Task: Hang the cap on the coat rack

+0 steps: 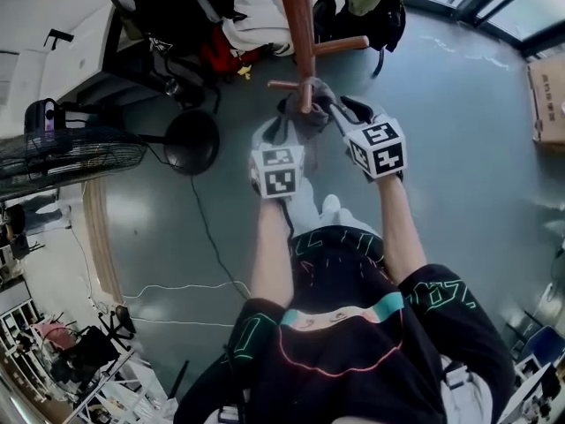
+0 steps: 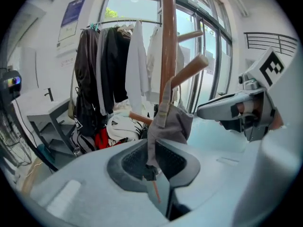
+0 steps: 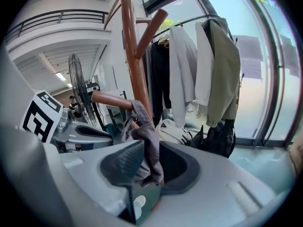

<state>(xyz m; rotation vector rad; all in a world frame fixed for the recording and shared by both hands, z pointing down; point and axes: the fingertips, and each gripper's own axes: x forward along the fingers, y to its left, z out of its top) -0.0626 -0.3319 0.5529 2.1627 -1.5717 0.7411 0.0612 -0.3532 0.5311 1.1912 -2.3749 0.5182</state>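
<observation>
A grey cap (image 1: 307,113) is draped over a short lower peg (image 1: 284,86) of the brown wooden coat rack (image 1: 298,25). My left gripper (image 1: 286,120) is at the cap's left side. In the left gripper view a narrow edge of the cap (image 2: 170,122) hangs down between the jaws of the left gripper (image 2: 152,162), which stand slightly apart, open. My right gripper (image 1: 335,109) is on the cap's right side. The right gripper view shows bunched cap cloth (image 3: 144,141) filling the gap of the right gripper (image 3: 149,167), which is shut on it below the peg (image 3: 111,100).
A rail of hanging clothes (image 2: 113,65) stands behind the rack, with bags (image 1: 371,16) on the floor beneath. A floor fan (image 1: 71,153) and a round black base (image 1: 192,141) are at the left. A cable (image 1: 203,228) runs over the floor, and a cardboard box (image 1: 547,95) sits far right.
</observation>
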